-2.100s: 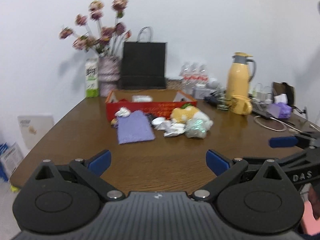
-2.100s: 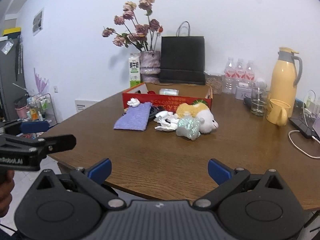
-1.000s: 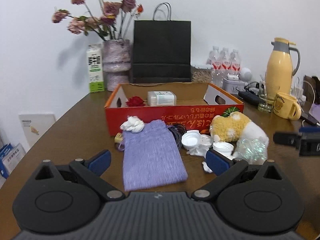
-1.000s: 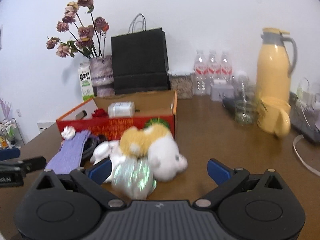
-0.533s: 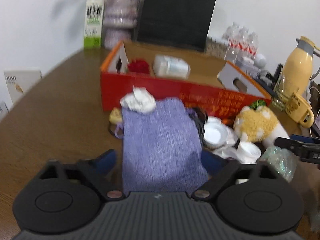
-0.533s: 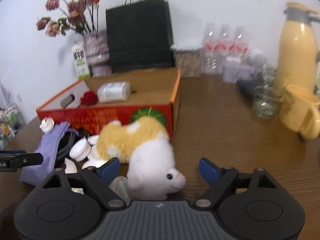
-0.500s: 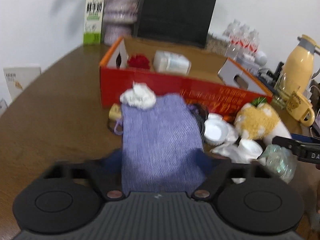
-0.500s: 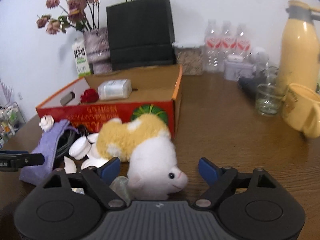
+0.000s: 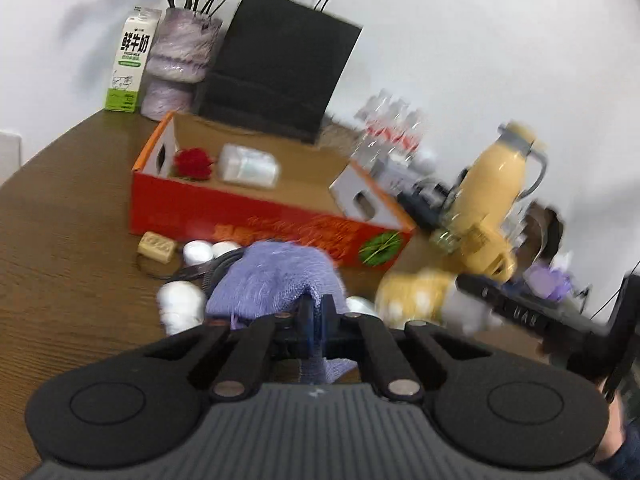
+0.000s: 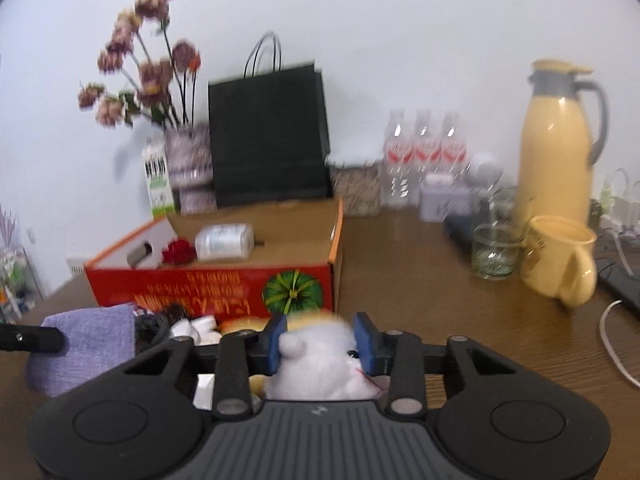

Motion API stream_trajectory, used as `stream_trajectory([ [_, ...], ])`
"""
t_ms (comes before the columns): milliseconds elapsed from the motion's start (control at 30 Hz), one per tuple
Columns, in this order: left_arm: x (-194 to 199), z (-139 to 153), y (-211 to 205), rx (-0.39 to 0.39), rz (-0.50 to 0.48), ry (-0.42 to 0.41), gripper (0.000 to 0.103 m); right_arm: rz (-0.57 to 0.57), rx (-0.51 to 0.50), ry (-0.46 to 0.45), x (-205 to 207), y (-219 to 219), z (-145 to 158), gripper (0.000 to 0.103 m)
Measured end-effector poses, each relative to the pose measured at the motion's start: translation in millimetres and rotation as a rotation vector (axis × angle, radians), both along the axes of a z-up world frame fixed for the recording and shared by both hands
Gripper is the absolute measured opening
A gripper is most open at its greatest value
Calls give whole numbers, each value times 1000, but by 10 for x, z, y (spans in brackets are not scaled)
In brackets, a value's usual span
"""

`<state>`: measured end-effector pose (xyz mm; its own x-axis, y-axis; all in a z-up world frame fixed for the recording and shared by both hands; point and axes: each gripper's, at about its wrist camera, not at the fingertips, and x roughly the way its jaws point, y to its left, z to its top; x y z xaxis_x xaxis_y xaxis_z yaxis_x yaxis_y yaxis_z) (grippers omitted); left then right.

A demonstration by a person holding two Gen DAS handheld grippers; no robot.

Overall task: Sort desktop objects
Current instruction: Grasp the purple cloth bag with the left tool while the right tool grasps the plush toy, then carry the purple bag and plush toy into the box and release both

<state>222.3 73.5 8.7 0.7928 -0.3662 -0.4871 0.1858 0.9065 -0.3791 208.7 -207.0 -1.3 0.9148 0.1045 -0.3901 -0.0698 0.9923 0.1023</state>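
My left gripper (image 9: pixel 316 322) is shut on the purple knitted cloth (image 9: pixel 276 280) and holds it bunched up in front of the red cardboard box (image 9: pixel 256 216). My right gripper (image 10: pixel 320 342) is shut on the white and yellow plush toy (image 10: pixel 320 364) just in front of the same box (image 10: pixel 216 284). The box holds a white bottle (image 10: pixel 226 242) and a red rose (image 10: pixel 178 251). White caps (image 9: pixel 198 251), a small tan block (image 9: pixel 157 246) and a black cable lie on the table by the box.
Behind the box stand a black paper bag (image 10: pixel 268 136), a vase of flowers (image 10: pixel 188 168) and a milk carton (image 9: pixel 130 64). Water bottles (image 10: pixel 424 156), a glass (image 10: pixel 492 254), a yellow mug (image 10: pixel 560 258) and a yellow thermos (image 10: pixel 554 140) stand to the right.
Both grippers have closed: the left on the purple cloth, which is now lifted and bunched, the right on the plush toy. Both views moved nearer the box.
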Motion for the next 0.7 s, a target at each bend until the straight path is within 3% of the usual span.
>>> stream_trajectory([
  [67, -88, 56, -71, 17, -22, -18, 4, -3, 5, -14, -118, -21, 42, 29],
  [100, -167, 90, -112, 18, -52, -47, 4, -2, 7, -22, -171, -30, 58, 8],
  [167, -286, 123, -181, 49, -75, -106, 4, -18, -6, -29, -280, -49, 63, 5],
  [233, -343, 82, -237, 97, -60, -88, 4, -30, -14, 2, -348, -82, 5, 6],
  [333, -467, -92, -222, 123, -76, 0, 4, -43, 28, 75, -453, -195, -177, 17],
  [367, -535, -172, -185, 109, -86, 29, 4, -33, 48, 93, -497, -235, -240, 31],
  [467, -698, -377, -79, 90, -129, 98, 5, -34, 27, 77, -597, -258, -325, 58],
  [533, -735, -470, -33, 97, -140, 119, 10, -40, 0, 84, -546, -249, -338, 57],
  [600, -726, -529, -26, 98, -101, 130, 32, -34, -25, 107, -403, -241, -359, 57],
  [700, -698, -546, -124, 168, -47, 103, 52, 6, -35, 158, -231, -202, -441, 59],
])
